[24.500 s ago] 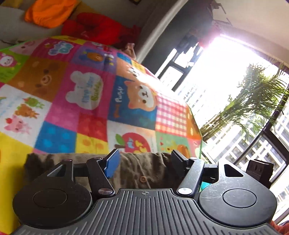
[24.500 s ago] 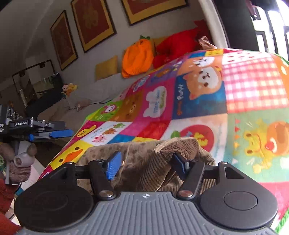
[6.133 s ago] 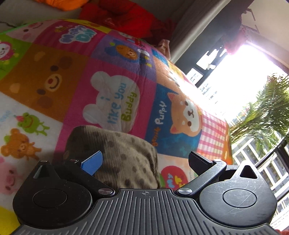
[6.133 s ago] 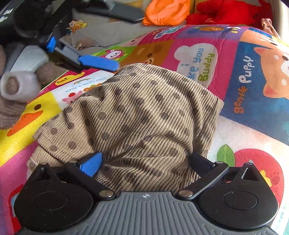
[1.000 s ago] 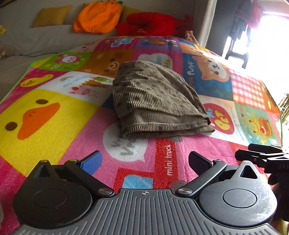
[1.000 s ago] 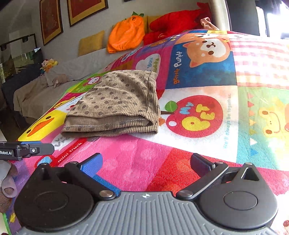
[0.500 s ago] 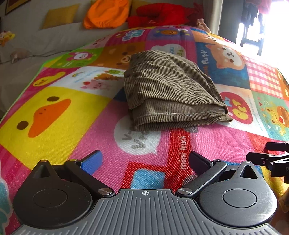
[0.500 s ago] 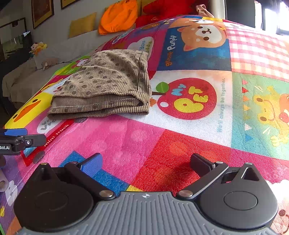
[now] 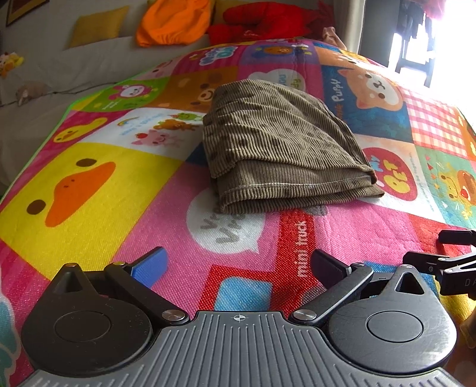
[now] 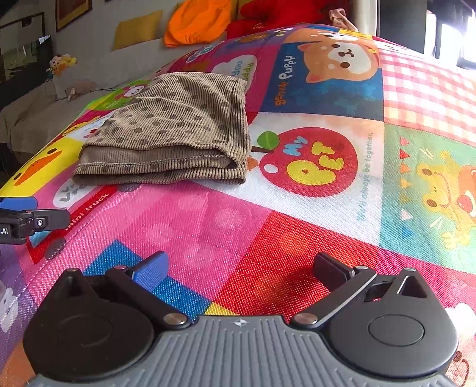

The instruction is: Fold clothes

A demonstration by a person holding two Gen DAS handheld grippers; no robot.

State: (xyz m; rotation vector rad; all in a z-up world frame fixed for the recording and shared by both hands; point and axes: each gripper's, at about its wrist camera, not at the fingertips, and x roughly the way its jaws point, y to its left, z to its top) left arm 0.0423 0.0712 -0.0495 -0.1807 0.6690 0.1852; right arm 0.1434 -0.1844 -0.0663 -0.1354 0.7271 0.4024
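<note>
Where the brown corduroy garment lies folded into a flat stack on the play mat, its long axis runs from the near hemmed edge back toward the mat's far edge. Only the right wrist view shows its dark dots clearly. Both the left gripper and right gripper hover spread wide and empty, near the mat's front edge, well apart from the garment. Behind the mat are an orange cushion, a red plush, and a bright window at the right.
</note>
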